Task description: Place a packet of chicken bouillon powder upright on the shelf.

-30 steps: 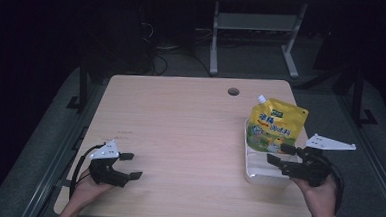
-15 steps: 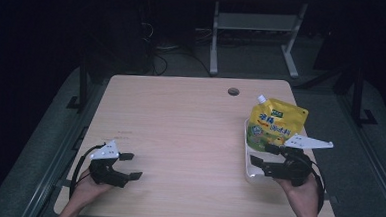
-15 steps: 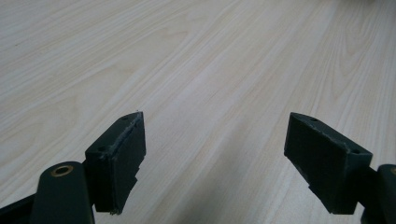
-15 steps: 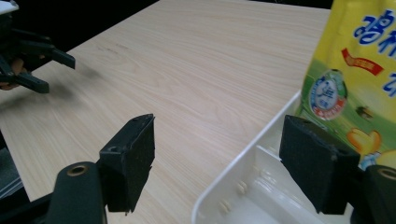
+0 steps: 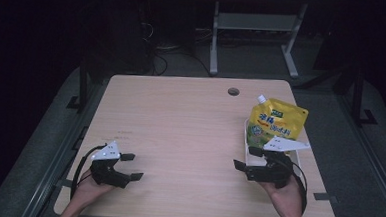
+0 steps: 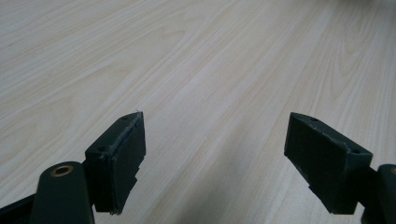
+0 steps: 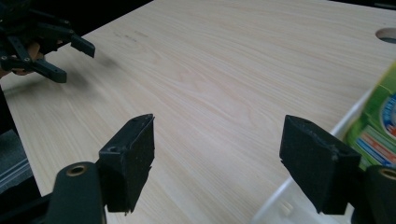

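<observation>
High view: one wooden bench (image 5: 179, 133) carries one yellow spouted pouch (image 5: 275, 124) lying in one white tray (image 5: 298, 156) at the right edge. There are two grippers. The left gripper (image 5: 130, 167) sits near the front left corner, jaws wide apart and empty. The right gripper (image 5: 248, 159) sits near the front right, just beside the tray, jaws wide and empty; its grey plate hides part of the pouch. One round hole (image 5: 233, 91) lies near the far edge.

Left gripper view: bare bench (image 6: 196, 60) shows between two spread jaws.

Right gripper view: the tray rim (image 7: 343, 123) and pouch (image 7: 380, 126) are cut off at the frame's right side; the pouch print is unreadable. The left gripper (image 7: 72, 58) appears farther off.
</observation>
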A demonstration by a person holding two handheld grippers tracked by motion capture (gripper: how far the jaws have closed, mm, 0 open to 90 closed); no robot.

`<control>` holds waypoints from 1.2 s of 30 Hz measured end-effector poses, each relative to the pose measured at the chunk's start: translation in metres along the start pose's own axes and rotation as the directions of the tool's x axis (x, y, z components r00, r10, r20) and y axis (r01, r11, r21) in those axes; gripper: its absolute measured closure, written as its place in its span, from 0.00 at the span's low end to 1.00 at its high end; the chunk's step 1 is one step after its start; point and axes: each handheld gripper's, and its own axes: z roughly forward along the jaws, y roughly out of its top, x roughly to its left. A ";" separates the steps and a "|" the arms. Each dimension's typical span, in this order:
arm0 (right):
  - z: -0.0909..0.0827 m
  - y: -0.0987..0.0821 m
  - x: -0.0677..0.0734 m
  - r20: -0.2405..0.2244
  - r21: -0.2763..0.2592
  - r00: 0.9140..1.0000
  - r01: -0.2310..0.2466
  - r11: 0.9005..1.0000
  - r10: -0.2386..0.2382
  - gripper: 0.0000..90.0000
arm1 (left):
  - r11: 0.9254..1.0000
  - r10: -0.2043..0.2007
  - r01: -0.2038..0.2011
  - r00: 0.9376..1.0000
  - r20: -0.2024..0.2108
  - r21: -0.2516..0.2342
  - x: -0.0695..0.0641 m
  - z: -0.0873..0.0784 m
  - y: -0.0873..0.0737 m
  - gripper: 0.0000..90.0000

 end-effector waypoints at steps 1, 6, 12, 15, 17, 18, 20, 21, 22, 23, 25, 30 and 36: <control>0.004 0.002 0.005 0.002 0.002 1.000 0.015 1.000 -0.015 0.29 | 1.000 0.000 0.000 1.000 0.001 -0.001 0.000 0.000 0.000 0.22; 0.011 0.004 0.013 0.000 0.007 1.000 0.031 0.999 -0.031 0.29 | 1.000 0.006 -0.006 1.000 0.004 -0.005 -0.001 0.000 0.001 0.22; 0.022 0.007 0.025 -0.018 0.019 0.998 0.053 0.998 -0.053 0.28 | 1.000 0.005 -0.005 1.000 0.009 -0.008 -0.003 0.001 0.001 0.22; 0.026 0.008 0.029 -0.025 0.023 0.998 0.062 0.998 -0.062 0.28 | 1.000 0.006 -0.006 1.000 0.009 -0.007 -0.003 0.001 0.001 0.22; 0.031 0.009 0.032 -0.031 0.026 0.997 0.069 0.997 -0.068 0.28 | 1.000 0.008 -0.008 1.000 0.009 -0.008 -0.004 0.000 0.001 0.22; 0.033 0.009 0.034 -0.032 0.029 0.997 0.072 0.997 -0.071 0.28 | 1.000 0.009 -0.009 1.000 0.009 -0.009 -0.005 0.000 0.002 0.22; 0.040 0.010 0.040 -0.029 0.041 0.996 0.088 0.995 -0.087 0.28 | 1.000 0.010 -0.010 1.000 0.007 -0.010 -0.006 0.001 0.002 0.22; 0.042 0.010 0.041 -0.029 0.044 0.996 0.090 0.995 -0.089 0.28 | 1.000 0.011 -0.011 1.000 0.007 -0.011 -0.006 0.001 0.002 0.22; 0.044 0.010 0.043 -0.026 0.043 0.995 0.096 0.994 -0.095 0.28 | 1.000 0.014 -0.014 1.000 0.008 -0.011 -0.006 0.001 0.002 0.22; 0.046 0.010 0.045 -0.022 0.042 0.995 0.100 0.994 -0.099 0.28 | 1.000 0.016 -0.016 1.000 0.009 -0.010 -0.006 0.001 0.002 0.22; 0.048 0.010 0.046 -0.019 0.043 0.995 0.103 0.994 -0.103 0.28 | 1.000 0.017 -0.017 1.000 0.009 -0.010 -0.007 0.001 0.002 0.22; 0.060 0.007 0.054 -0.015 0.064 0.993 0.119 0.991 -0.118 0.28 | 1.000 0.019 -0.019 1.000 0.014 -0.008 -0.008 0.003 0.003 0.22; 0.073 0.000 0.060 -0.028 0.097 0.991 0.130 0.987 -0.127 0.26 | 1.000 0.021 -0.020 1.000 0.020 -0.010 -0.008 0.003 0.003 0.22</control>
